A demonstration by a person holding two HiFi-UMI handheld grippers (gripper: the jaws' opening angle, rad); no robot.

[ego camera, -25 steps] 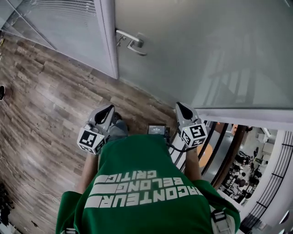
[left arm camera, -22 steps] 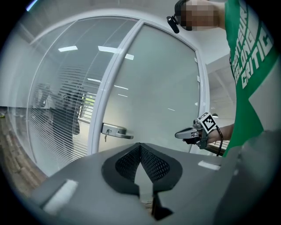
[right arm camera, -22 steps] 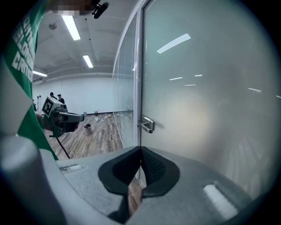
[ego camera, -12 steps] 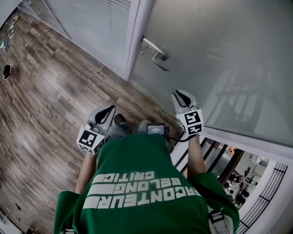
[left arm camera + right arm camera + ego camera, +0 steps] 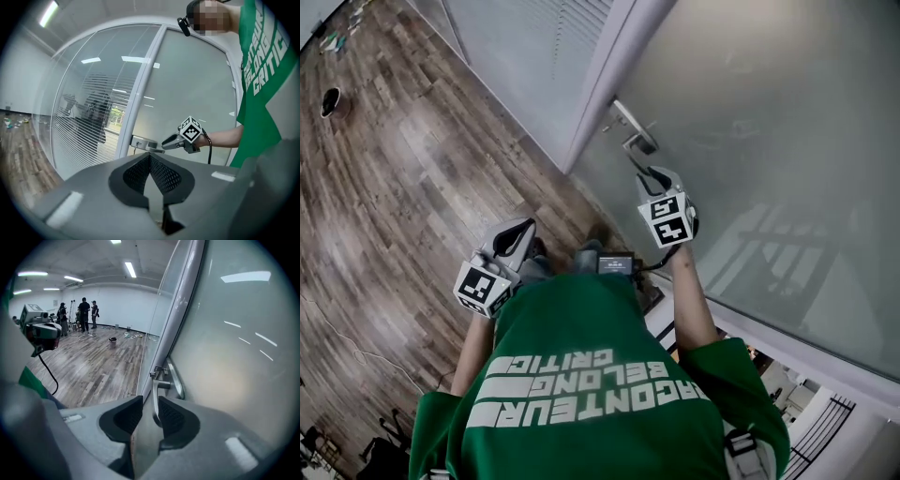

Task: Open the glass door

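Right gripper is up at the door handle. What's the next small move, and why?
Probably close the right gripper on the door handle. Its jaws have just been opening and stand apart with the handle's lever between them, not yet clamped. The glass door looks shut against its frame, so a firm grip should come before pushing the lever down.

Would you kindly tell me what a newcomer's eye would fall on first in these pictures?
The frosted glass door fills the head view's upper right, its metal handle beside the frame. The right gripper is at it: its jaws have just been opening, with the lever between them, not clamped. The left gripper hangs low, shut, beside the green shirt.
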